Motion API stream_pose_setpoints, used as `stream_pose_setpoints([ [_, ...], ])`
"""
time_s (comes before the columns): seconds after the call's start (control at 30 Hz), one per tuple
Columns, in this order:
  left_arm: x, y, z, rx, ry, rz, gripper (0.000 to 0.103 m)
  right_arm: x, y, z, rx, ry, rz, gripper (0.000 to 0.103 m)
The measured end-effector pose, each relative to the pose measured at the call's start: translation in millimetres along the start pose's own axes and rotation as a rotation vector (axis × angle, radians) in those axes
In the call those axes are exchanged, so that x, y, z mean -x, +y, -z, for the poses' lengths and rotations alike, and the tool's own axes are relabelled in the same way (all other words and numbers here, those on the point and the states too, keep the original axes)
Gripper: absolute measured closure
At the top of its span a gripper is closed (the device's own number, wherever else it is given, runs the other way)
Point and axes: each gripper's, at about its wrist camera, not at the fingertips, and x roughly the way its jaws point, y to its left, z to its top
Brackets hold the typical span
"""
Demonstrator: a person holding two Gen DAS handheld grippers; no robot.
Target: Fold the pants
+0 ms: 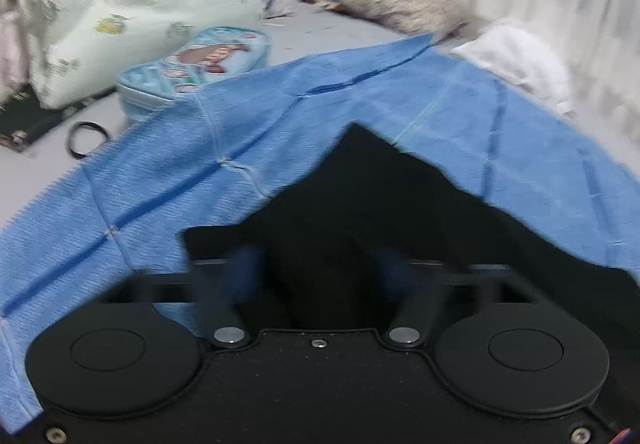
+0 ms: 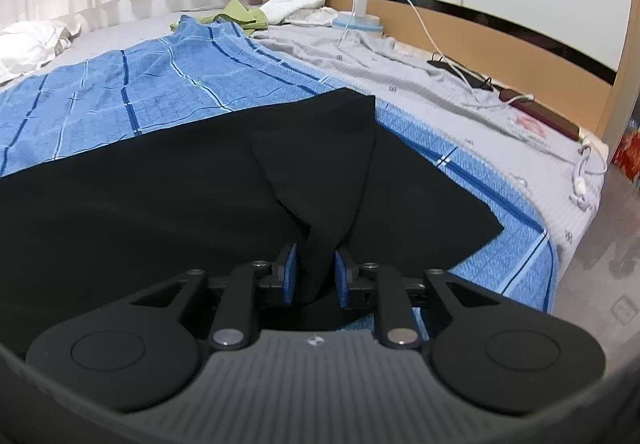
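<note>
The black pants [image 2: 160, 196] lie spread on a blue checked blanket [image 2: 140, 92] on a bed. In the right wrist view a pinched fold of the pants rises to a point and runs down between my right gripper [image 2: 316, 268] jaws. Its blue pads [image 2: 289, 272] stand slightly apart from the fold, so it is open. The left wrist view is blurred. There the pants [image 1: 380, 196] come to a peak over the blanket [image 1: 200, 164]. My left gripper [image 1: 316, 260] has its fingers apart, with dark cloth lying between them.
A flowered quilt [image 1: 132, 4], a cartoon pencil case [image 1: 200, 60], a black ring [image 1: 86, 138] and a pillow [image 1: 396, 0] lie beyond the blanket. In the right wrist view there are a grey garment [image 2: 380, 60], charger cables [image 2: 440, 44], a green cloth [image 2: 240, 14] and the wooden headboard [image 2: 520, 56]. The bed edge drops to the floor [image 2: 592, 284] at right.
</note>
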Motion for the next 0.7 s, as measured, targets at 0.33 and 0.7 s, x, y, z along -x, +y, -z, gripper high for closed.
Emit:
stream_pose_setpoints([
  [0.33,40.1,8.6,-9.0,-0.149,-0.079,-0.047,0.086,19.7,-23.1,3.5,-0.024,-0.053,0.042,0.099],
  [0.7,19.2,10.9,7.3,-0.183,-0.033,-0.103,0.083,5.3,-54.4,8.7,-0.077,-0.012,0.131,0.099],
])
